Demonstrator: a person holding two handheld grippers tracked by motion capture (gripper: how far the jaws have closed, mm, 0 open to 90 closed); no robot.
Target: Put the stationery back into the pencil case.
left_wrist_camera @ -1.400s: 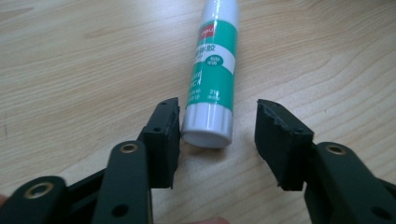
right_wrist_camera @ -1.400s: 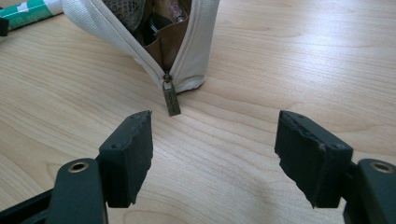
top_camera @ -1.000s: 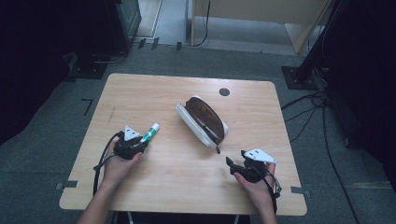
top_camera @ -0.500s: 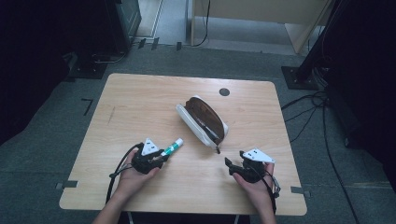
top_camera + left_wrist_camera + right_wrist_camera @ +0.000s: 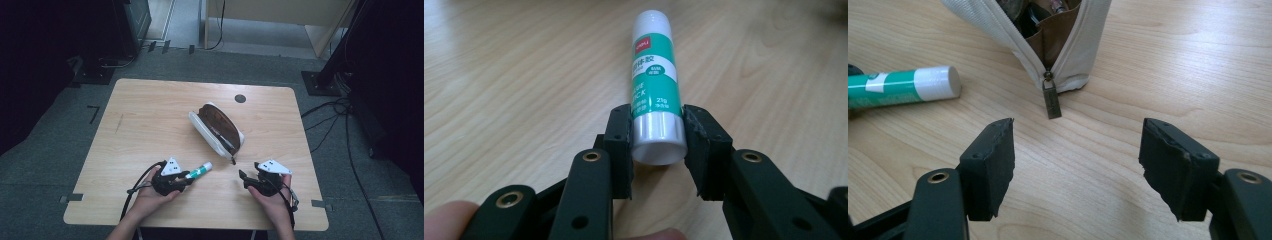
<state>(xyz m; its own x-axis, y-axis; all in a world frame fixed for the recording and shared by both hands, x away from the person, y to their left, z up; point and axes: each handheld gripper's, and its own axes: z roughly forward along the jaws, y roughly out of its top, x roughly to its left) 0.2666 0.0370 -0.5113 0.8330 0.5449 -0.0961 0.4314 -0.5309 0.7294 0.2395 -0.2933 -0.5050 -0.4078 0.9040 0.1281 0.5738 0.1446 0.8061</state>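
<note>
Currently the left gripper (image 5: 189, 177) is clamped on a glue stick (image 5: 200, 171), near the front edge of the tabletop (image 5: 150, 110), left of centre. The stick's long axis runs out from the jaws toward the far right, its white cap end aimed at the pencil case (image 5: 217, 129) that lies in the middle of the tabletop. In the left gripper view the jaws press both sides of the stick (image 5: 654, 75) at its white base, green label beyond them, cap farthest off; stick looks low over the wood, cannot tell if it touches. The case lies on a diagonal, one end toward the far left, zip-pull end toward the near right; it is unzipped and gaping, dark lining showing. In the right gripper view the case mouth (image 5: 1048, 30) stands straight ahead with the brass zip pull (image 5: 1051, 100) hanging down onto the wood, the stick (image 5: 903, 86) off to that view's left. The right gripper (image 5: 243, 176), near the front right corner, has its jaws spread wide and grasps nothing; it points at the case's near end, apart from it. Judgement: the left hand carries the stick forward and rightward along its own axis into the opening; the right is nearer the zip end and placed to steady it. Both hands sit low, wrists close to the front edge.
</note>
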